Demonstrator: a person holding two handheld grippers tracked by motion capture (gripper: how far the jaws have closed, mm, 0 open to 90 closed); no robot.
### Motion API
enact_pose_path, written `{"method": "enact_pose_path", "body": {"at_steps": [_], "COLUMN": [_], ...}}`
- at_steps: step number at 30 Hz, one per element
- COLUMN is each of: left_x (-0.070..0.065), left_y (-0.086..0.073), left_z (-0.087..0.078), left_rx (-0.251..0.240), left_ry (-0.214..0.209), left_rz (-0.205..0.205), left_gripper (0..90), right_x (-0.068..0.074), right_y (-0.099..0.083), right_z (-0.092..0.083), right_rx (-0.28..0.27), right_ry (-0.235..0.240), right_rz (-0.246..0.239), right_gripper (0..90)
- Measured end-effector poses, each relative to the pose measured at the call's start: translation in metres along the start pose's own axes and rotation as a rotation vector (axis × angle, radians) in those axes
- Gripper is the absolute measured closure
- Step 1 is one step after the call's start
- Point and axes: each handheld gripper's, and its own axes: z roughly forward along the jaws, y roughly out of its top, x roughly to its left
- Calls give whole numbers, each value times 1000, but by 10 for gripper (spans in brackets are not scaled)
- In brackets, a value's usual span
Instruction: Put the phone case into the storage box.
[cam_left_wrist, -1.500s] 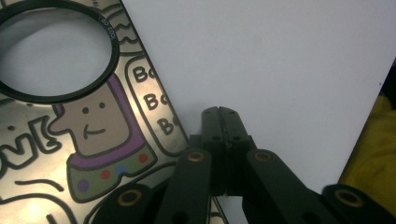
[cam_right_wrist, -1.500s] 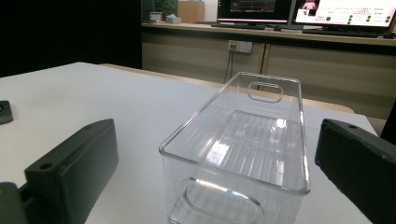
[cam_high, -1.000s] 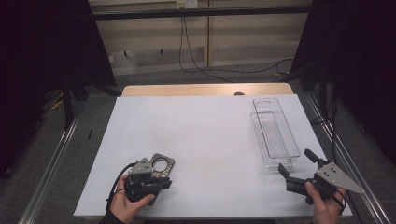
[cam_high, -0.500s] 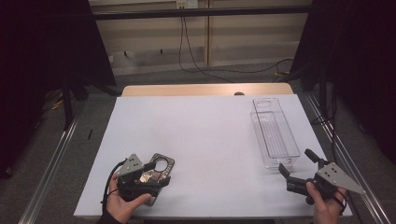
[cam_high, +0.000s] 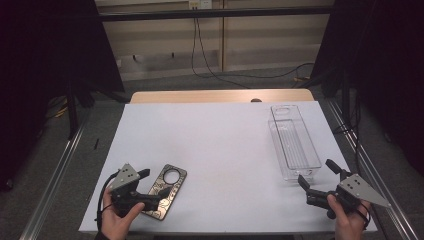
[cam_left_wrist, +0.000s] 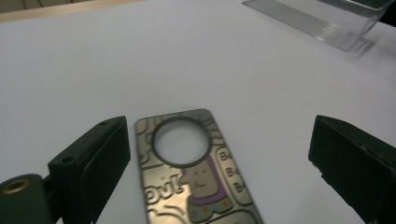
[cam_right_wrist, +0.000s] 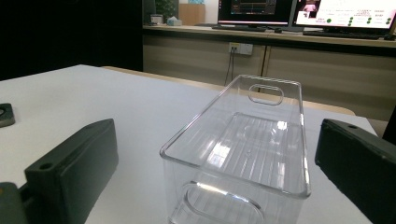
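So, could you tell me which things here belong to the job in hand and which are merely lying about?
Belonging to the job:
- metal tag, flat on the table, between the open left gripper jaws, which have just been opening
- clear bin, empty, before the open right gripper

Lying about:
- floor cables
- monitors

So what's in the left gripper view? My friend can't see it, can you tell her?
A flat metal plate with a round hole and a cartoon figure lies on the white table, between the wide-open jaws of the left tool, which have just been opening and do not touch it. A clear plastic bin sits far off at the top right.
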Motion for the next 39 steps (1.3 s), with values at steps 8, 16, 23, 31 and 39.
{"method": "enact_pose_path", "body": {"at_steps": [8, 16, 23, 31, 39], "left_x": [15, 5, 0, -3, -2], "left_y": [-4, 4, 14, 9, 3], "left_z": [0, 27, 50, 56, 68], "left_rx": [173, 329, 397, 442, 527], "left_ry": [70, 36, 37, 46, 62], "left_rz": [-39, -31, -17, -17, -13], "left_gripper": [53, 44, 46, 62, 58], "right_x": [1, 2, 1, 1, 1], "right_y": [0, 1, 0, 0, 0], "right_z": [1, 2, 2, 3, 3], "right_rx": [-1, -3, -1, 2, 5], "right_ry": [2, 5, 5, 6, 6], "right_rz": [0, -4, 0, 0, -4], "right_gripper": [0, 0, 0, 0, 0]}}
